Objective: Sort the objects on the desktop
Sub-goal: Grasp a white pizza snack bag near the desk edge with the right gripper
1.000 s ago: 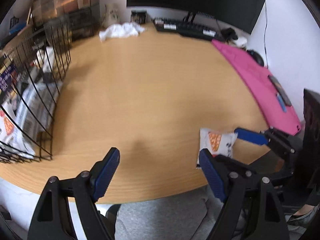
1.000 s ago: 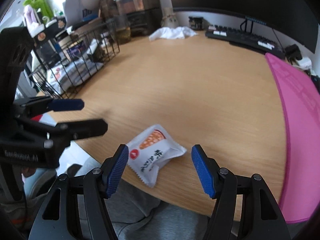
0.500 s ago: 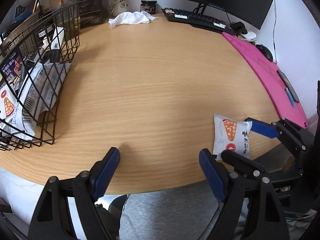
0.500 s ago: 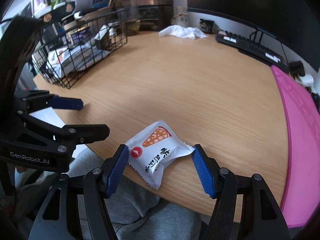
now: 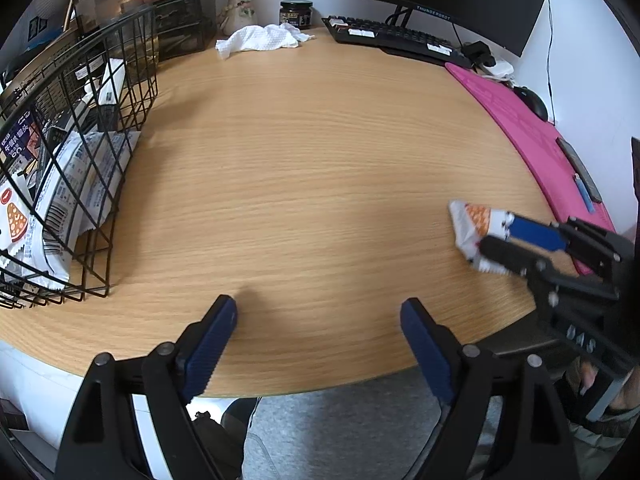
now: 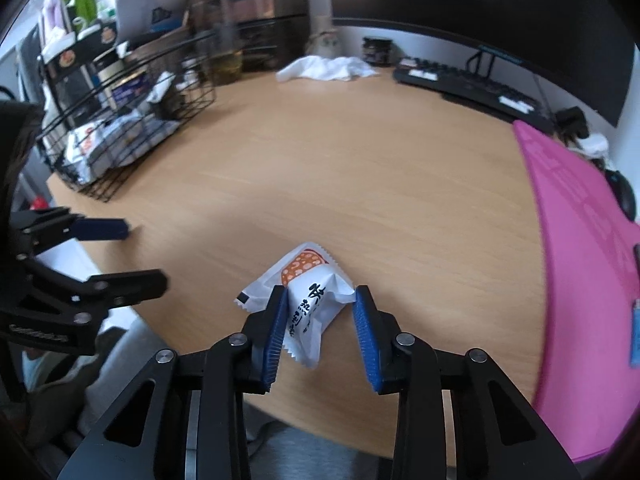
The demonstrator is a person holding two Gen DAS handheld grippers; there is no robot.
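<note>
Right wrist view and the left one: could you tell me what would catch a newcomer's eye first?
The white snack packet, crumpled between the closing jaws of the right gripper near the desk's front edge. Next, the black wire basket of similar packets at the left, and the pink mat on the right.

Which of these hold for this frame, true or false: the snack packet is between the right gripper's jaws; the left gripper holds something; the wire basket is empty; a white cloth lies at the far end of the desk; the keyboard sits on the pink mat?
1. The snack packet is between the jaws of the right gripper. True; the jaws are closing on it and it is crumpling.
2. The left gripper holds something. False; its jaws stand apart over bare desk.
3. The wire basket is empty. False; several packets lie in it.
4. A white cloth lies at the far end of the desk. True.
5. The keyboard sits on the pink mat. False; it stands on the wood beside the mat.
</note>
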